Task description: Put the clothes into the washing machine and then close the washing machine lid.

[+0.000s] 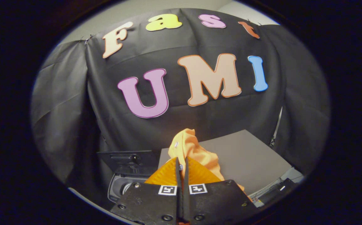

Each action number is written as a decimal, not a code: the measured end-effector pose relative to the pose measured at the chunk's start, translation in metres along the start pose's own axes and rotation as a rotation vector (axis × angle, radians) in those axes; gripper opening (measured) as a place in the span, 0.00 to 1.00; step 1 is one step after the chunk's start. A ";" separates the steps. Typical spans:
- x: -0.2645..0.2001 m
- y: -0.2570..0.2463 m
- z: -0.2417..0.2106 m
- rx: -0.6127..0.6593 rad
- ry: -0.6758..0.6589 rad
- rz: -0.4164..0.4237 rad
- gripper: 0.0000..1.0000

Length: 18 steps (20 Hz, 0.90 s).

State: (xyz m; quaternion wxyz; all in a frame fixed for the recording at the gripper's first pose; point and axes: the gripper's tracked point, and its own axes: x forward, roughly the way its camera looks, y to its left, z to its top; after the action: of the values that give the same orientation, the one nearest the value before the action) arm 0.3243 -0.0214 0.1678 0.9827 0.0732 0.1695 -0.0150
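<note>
Jaws are seen nearly closed, the 2 fingers (168, 173) pressed close with only a thin slit left between them, and the orange cloth (196, 153) is pinched there. The gripper (182, 170) is held high, so the cloth bunches up just ahead of the fingertips and spills down past the right finger; it is carried clear of the grey table (249, 156) beyond. Below and to the left of the fingers the washer (121, 184) is seen, its lid (127, 161) stood up open, the dark drum mouth bared beneath it. Judged from this, the cloth is being carried toward the drum. Loading is not yet done, and the lid is yet to be closed.
</note>
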 end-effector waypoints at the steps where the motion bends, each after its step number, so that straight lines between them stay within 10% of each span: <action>1: -0.002 0.014 0.004 0.001 -0.010 0.019 0.00; 18: 0.056 0.205 -0.048 0.088 0.027 0.280 0.00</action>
State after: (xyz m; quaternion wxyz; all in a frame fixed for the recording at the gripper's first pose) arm 0.3719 0.1877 0.1332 0.9686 0.1395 0.1701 0.1157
